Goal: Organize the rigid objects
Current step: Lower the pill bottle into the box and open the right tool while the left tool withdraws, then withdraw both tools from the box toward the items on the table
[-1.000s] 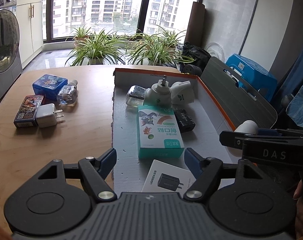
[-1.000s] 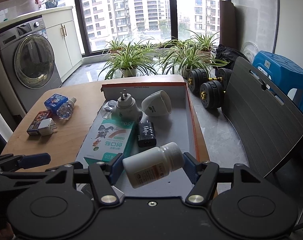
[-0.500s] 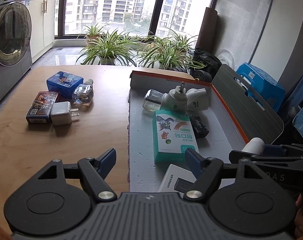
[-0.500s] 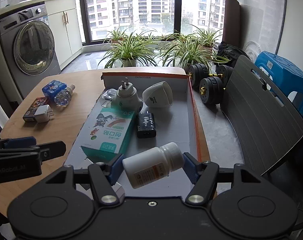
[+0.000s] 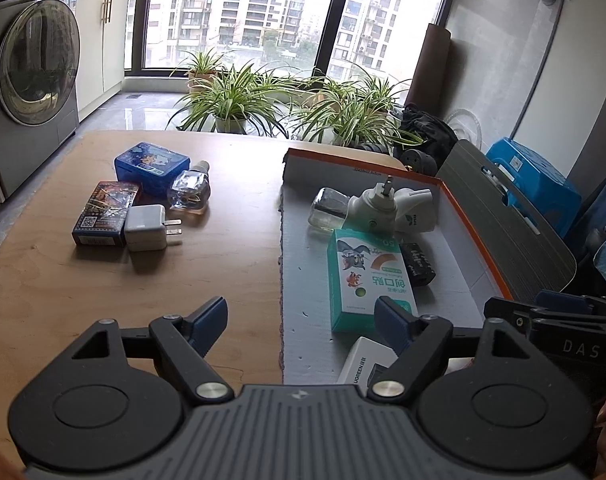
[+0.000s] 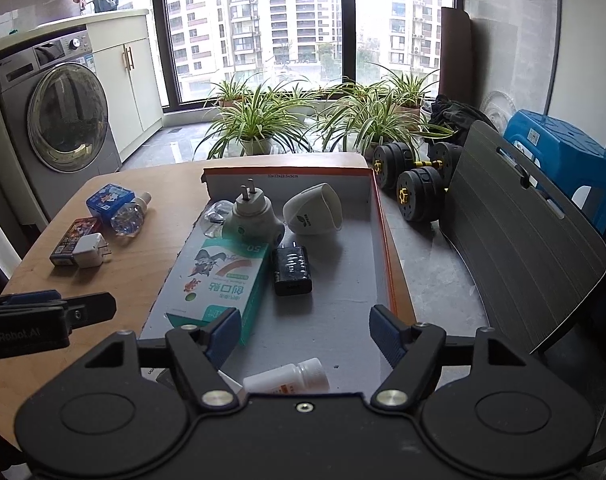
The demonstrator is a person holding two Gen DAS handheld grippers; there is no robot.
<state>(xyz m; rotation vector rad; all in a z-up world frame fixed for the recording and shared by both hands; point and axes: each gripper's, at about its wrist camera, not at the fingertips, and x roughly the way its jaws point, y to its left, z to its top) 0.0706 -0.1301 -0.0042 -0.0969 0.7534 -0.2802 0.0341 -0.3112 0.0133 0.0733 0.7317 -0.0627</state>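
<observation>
A shallow box with an orange rim [image 5: 471, 224] [image 6: 383, 224] lies on the right of the wooden table. In it lie a teal carton [image 5: 367, 276] [image 6: 219, 284], a black charger [image 6: 292, 270], a white plug unit [image 6: 252, 216], a white cup [image 6: 313, 209], a white UGREEN box [image 5: 363, 364] and a white pill bottle [image 6: 289, 376]. My right gripper [image 6: 305, 330] is open above the bottle. My left gripper [image 5: 301, 324] is open and empty over the box's left edge. On the table at the left lie a blue tin [image 5: 153, 166], a clear bottle [image 5: 189, 192], a card box [image 5: 103, 214] and a white charger [image 5: 147, 228].
A grey chair [image 6: 519, 236] stands right of the table, with dumbbells [image 6: 411, 184] and a blue stool [image 6: 563, 148] behind it. Potted plants [image 5: 231, 100] line the window. A washing machine [image 5: 27, 80] stands at the left.
My right gripper has opened and let go of the white pill bottle, which now lies in the box's near end. My left gripper has drawn back and shifted left.
</observation>
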